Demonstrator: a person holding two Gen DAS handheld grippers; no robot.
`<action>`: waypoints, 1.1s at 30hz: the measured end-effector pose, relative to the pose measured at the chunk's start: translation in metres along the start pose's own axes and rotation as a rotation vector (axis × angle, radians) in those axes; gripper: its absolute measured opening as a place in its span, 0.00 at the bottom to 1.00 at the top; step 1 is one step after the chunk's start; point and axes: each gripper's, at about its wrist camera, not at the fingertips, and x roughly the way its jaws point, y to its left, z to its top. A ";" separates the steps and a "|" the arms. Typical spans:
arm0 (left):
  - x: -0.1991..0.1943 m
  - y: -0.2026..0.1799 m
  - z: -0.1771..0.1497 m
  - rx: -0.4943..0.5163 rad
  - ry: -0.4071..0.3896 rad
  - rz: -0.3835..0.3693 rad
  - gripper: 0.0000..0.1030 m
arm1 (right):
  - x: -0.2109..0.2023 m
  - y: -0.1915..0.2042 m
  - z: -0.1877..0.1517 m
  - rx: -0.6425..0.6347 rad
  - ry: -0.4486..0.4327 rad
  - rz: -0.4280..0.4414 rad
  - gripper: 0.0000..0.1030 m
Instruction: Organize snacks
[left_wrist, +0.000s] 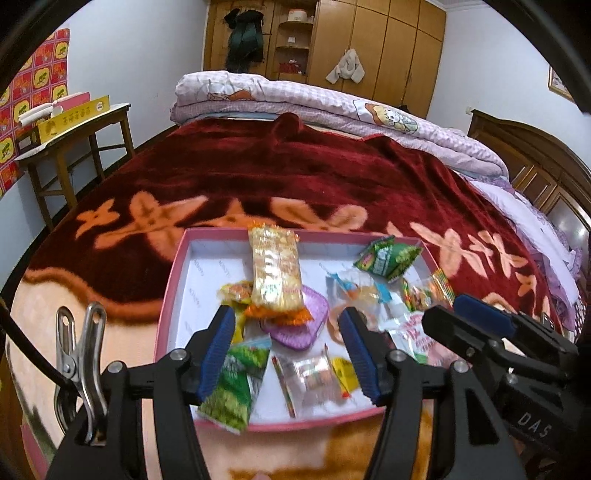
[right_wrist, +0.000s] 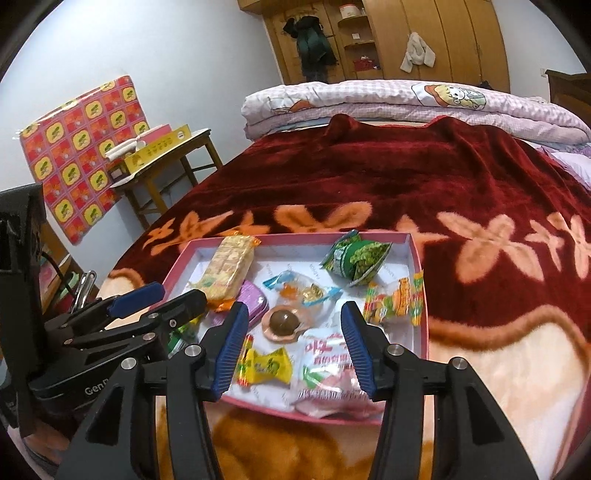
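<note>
1. Left wrist view: the left gripper (left_wrist: 290, 347) hovers over the near half of a shallow pink-rimmed box (left_wrist: 173, 280) that lies on a dark red flowered blanket (left_wrist: 295, 173) spread over a bed. Its jaws stand partly apart and grip nothing.
2. Inside the box, a long yellow-and-orange wafer pack (left_wrist: 275, 273) leans from the far rim toward the middle, its near end on a purple tin (left_wrist: 306, 321).
3. Against the box's far right corner lies a green pea-snack bag (left_wrist: 388, 258); a second green bag (left_wrist: 236, 387) sits at the near rim, partly behind the left blue pad. Print on both is too blurred to read.
4. A clear-wrapped sweet (left_wrist: 314, 373) and a small yellow sweet (left_wrist: 345, 373) lie between the jaws near the box's front.
5. Right wrist view: the right gripper (right_wrist: 295, 347) hangs over the same box's near right part, jaws partly apart, empty.
6. Between them sits a round brown sweet in a clear shell (right_wrist: 282, 321); near the front rim lie a yellow candy (right_wrist: 267, 367) and a white-and-pink packet (right_wrist: 332, 365) with red lettering I cannot make out.
7. "DAS" shows on the right gripper's body in the left view, "Gen" on the left one's in the right view.
8. Left of the box, a wooden side bench (right_wrist: 192, 147) carries a yellow carton (right_wrist: 159, 147) whose characters are illegible.
</note>
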 end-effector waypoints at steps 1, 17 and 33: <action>-0.003 0.000 -0.003 0.000 0.002 0.000 0.61 | -0.001 0.000 -0.002 0.001 0.001 0.001 0.52; -0.020 -0.002 -0.033 -0.016 0.035 0.027 0.61 | -0.017 0.007 -0.036 0.012 0.033 -0.023 0.52; -0.015 -0.011 -0.049 0.008 0.074 0.062 0.61 | -0.012 0.003 -0.054 0.031 0.091 -0.041 0.52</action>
